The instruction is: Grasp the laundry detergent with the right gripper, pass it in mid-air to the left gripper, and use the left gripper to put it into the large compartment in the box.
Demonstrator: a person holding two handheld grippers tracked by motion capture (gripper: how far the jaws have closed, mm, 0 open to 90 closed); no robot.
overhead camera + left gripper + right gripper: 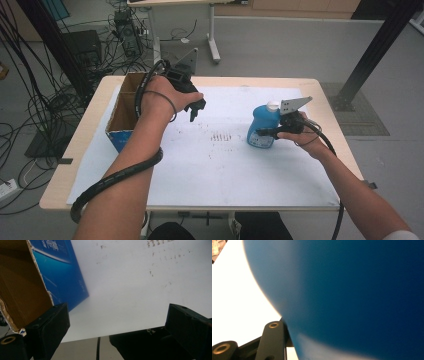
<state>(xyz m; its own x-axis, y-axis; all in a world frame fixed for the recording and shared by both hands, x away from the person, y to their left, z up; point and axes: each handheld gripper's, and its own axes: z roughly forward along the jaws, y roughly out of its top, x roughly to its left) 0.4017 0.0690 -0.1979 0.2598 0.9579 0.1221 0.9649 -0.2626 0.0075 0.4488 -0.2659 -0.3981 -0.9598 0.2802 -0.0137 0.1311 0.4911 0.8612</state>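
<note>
A blue plastic bottle (262, 127) with a white cap stands on the white sheet at the right of the table. My right gripper (265, 132) is shut on its body from the right, and the bottle's blue wall (352, 295) looms right against the right gripper view. My left gripper (195, 111) hangs above the sheet just right of a cardboard box, pointing down, jaws wide apart and empty. In the left gripper view the two black pads (50, 327) frame bare white sheet, with the box's blue side (60, 272) at the left.
An open cardboard box (125, 107) with a blue outside sits at the table's left edge. The white sheet (215, 165) covers most of the wooden tabletop. Cables and a table leg lie on the floor beyond the far edge.
</note>
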